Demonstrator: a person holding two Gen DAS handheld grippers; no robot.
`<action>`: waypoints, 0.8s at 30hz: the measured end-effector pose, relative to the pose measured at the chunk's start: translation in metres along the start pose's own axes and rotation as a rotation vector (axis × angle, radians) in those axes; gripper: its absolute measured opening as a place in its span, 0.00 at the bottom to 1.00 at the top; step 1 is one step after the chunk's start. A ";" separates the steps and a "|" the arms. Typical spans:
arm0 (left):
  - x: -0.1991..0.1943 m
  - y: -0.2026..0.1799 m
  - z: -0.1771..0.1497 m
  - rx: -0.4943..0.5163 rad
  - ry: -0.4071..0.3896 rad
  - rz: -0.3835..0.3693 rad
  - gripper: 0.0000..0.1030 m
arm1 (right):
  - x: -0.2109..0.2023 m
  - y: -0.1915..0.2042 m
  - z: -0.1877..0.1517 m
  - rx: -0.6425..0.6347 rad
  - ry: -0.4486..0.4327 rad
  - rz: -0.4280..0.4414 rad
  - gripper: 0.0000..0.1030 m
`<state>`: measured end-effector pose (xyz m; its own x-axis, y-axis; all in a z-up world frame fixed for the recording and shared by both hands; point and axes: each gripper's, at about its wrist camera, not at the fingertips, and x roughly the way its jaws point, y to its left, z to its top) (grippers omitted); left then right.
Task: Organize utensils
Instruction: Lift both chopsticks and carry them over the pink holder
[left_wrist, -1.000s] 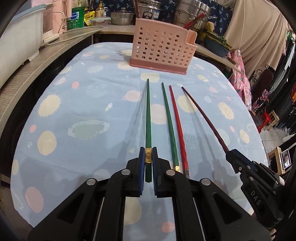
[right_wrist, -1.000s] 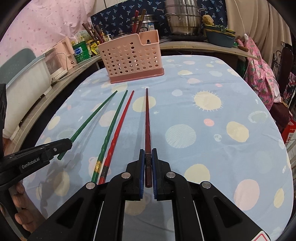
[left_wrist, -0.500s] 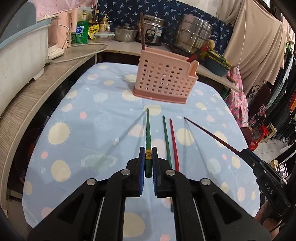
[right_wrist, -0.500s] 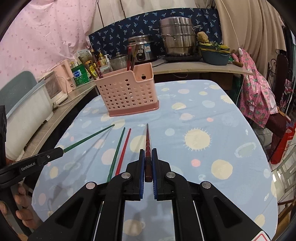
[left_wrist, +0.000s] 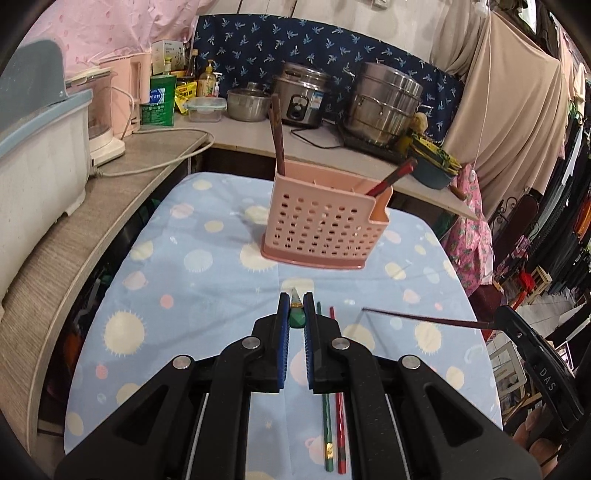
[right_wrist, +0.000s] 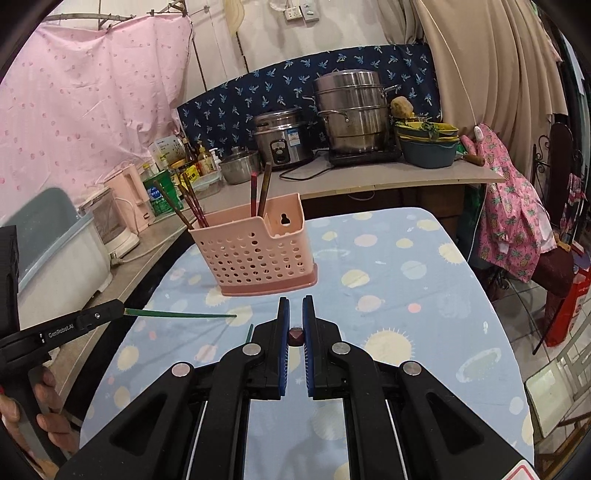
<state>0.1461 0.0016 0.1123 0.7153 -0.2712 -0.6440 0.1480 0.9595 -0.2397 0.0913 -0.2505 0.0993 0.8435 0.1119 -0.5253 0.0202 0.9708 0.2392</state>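
Left gripper low centre of its own frame, clamped on a green chopstick, seen end-on, gold band just past the pads. Same chopstick visible from the right wrist as a thin green line jutting rightward from the left gripper's tip at left of frame, clear of the cloth. Right gripper low centre, pinched shut on a dark red chopstick, only its square butt showing between the blue pads; from the left wrist, that stick runs leftward from the right gripper at right edge, above the table. Two more chopsticks, one green and one red, flat side by side on the spotted cloth, lower centre. Pink holder upright mid-frame on the cloth, several chopsticks already standing in it. Pots on the counter behind.
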 end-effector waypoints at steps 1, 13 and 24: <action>0.000 -0.001 0.004 0.000 -0.006 0.000 0.07 | 0.000 0.000 0.004 0.002 -0.006 0.004 0.06; -0.005 -0.008 0.068 -0.005 -0.078 -0.026 0.07 | 0.001 0.017 0.071 -0.003 -0.118 0.054 0.06; -0.037 -0.018 0.154 -0.002 -0.240 -0.045 0.07 | 0.001 0.044 0.152 0.033 -0.267 0.169 0.06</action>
<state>0.2226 0.0057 0.2525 0.8497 -0.2880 -0.4416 0.1824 0.9465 -0.2663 0.1746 -0.2399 0.2337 0.9473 0.2073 -0.2441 -0.1186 0.9351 0.3338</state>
